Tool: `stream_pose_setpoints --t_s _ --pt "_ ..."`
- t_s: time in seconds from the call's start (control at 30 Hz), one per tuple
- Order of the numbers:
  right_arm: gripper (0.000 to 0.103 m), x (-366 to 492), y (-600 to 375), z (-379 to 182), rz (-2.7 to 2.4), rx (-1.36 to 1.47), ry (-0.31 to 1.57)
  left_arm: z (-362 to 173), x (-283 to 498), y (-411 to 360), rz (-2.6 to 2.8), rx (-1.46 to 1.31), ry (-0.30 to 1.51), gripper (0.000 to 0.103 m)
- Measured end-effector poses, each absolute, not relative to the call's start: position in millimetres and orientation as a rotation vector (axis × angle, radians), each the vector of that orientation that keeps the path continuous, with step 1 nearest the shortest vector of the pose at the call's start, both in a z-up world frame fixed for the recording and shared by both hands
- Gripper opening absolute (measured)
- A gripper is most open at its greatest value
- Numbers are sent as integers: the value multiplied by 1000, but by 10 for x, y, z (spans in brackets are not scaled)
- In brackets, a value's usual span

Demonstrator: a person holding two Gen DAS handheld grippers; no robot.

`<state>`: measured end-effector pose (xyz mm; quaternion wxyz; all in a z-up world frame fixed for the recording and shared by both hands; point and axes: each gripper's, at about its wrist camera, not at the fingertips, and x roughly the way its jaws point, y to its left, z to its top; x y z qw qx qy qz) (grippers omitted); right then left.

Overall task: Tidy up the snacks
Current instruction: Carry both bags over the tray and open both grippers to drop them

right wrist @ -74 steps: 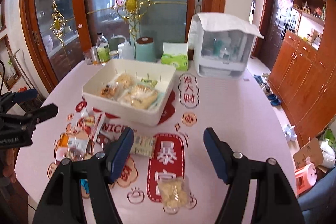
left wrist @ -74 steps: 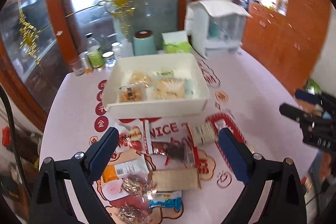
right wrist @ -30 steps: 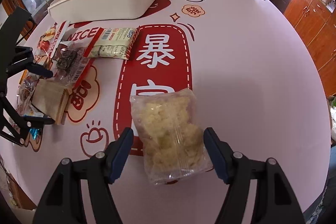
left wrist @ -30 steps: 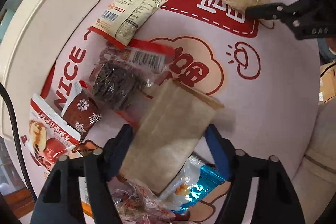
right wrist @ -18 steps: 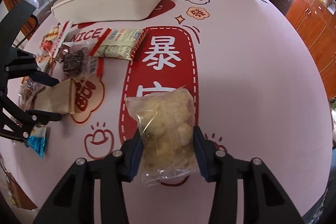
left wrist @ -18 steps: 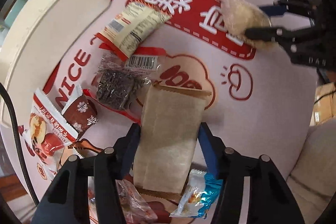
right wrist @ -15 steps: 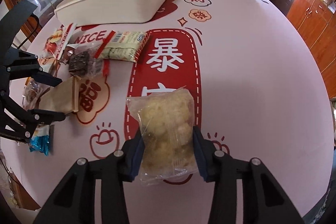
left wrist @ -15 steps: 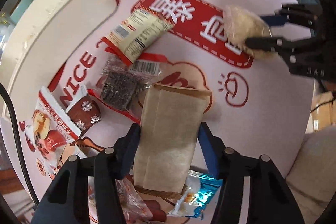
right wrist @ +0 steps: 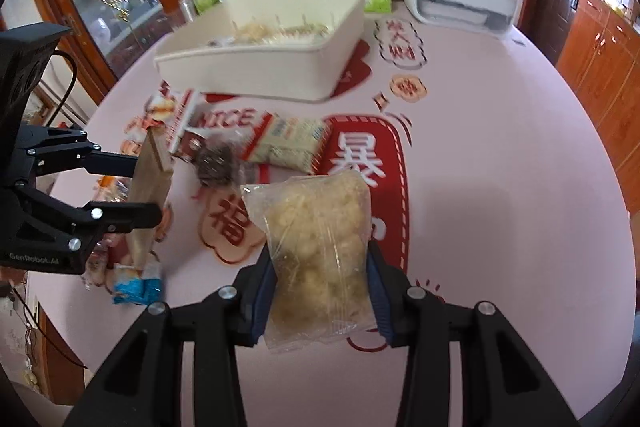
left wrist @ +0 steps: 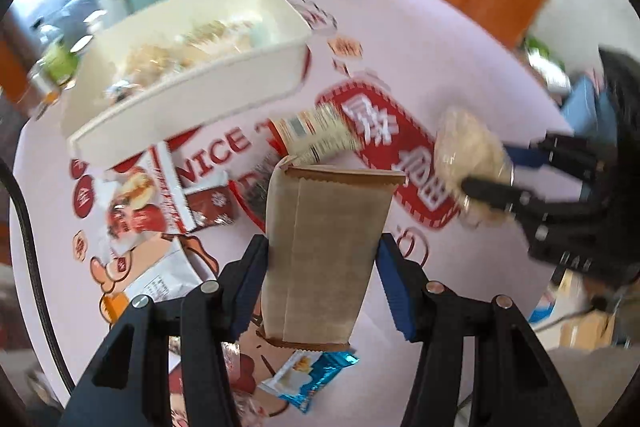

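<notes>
Left wrist view: as the left tongs (left wrist: pixel 322 277) have just been closing, their blue pads now press both long edges of the brown paper packet (left wrist: pixel 326 251), which hangs clear of the worktop (left wrist: pixel 420 39).
Brown packet, handling: flat, light and fairly stiff by the look of it, with crimped zigzag ends; held low on its sides, so the upper end could flop.
White bin (left wrist: pixel 188 87): a smooth, rigid, rectangular tub beyond the packet, already holding pale wrapped snacks.
Loose snacks: a glossy blue foil sachet (left wrist: pixel 310 375) lies below the tongs; a red and white wrapper (left wrist: pixel 140 195) lies to the left.

Right wrist view: the right tongs (right wrist: pixel 320 291) have likewise been closing and now pinch the clear bag (right wrist: pixel 318 259) at its lower sides, lifted off the pink printed cloth.
Clear bag, handling: thin slippery film over lumpy pale pieces, soft and likely crushable; a light squeeze across the filled middle seems safest.
Bin from here: the same tub stands well beyond the bag, open side up.
Striped packet (right wrist: pixel 286 145): creased film, lying flat between the bag and the bin.
</notes>
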<state>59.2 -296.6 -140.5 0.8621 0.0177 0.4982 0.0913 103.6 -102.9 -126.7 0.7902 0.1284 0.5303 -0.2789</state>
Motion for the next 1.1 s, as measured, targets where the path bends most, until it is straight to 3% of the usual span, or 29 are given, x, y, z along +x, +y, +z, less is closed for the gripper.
stream_pose_setpoints --t_s 0.6,0.83,1.1 --pt "42 1487 -2676 174 242 -3 746 385 1940 -537 -314 156 822 54" --pt "42 2238 -2558 406 197 45 748 385 2564 -474 -238 133 820 54" --pt "43 2751 -2394 228 162 62 791 119 2951 -489 -195 113 833 54"
